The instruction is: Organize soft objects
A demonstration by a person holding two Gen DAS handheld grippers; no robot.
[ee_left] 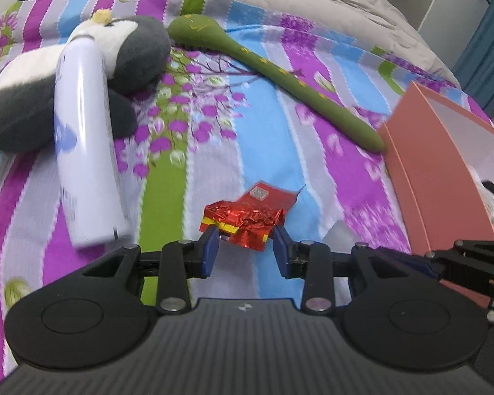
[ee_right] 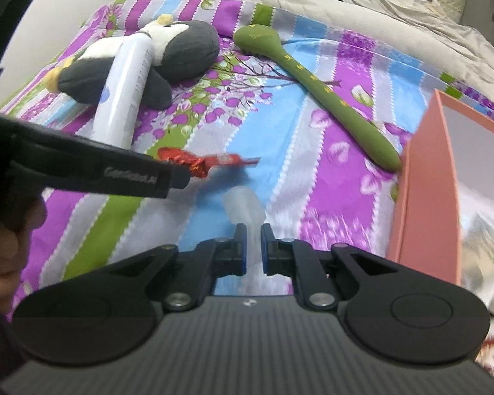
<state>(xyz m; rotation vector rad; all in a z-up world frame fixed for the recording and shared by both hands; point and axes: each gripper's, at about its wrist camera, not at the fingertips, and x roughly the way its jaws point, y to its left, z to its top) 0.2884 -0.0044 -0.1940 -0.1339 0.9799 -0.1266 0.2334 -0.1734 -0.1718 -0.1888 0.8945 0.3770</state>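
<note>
My left gripper [ee_left: 247, 242] is shut on a crumpled red foil packet [ee_left: 243, 220], its blue pads pressing on both sides. In the right wrist view that gripper [ee_right: 178, 172] comes in from the left and holds the packet [ee_right: 194, 163] above the bedspread. My right gripper [ee_right: 253, 230] is shut on a thin translucent whitish piece [ee_right: 243, 205] that sticks out past the fingertips. A grey and white penguin plush [ee_left: 138, 52] lies at the back left with a white bottle [ee_left: 85, 138] across it. A long green spoon-shaped soft toy [ee_left: 280, 65] with yellow stars lies diagonally.
A pink box [ee_left: 421, 171] stands open at the right, with a white plush [ee_right: 487, 247] inside; the green toy's tail touches its corner. The striped floral bedspread [ee_left: 214, 164] covers the bed, with a grey duvet [ee_left: 313, 3] behind. A hand [ee_right: 3, 240] grips the left tool.
</note>
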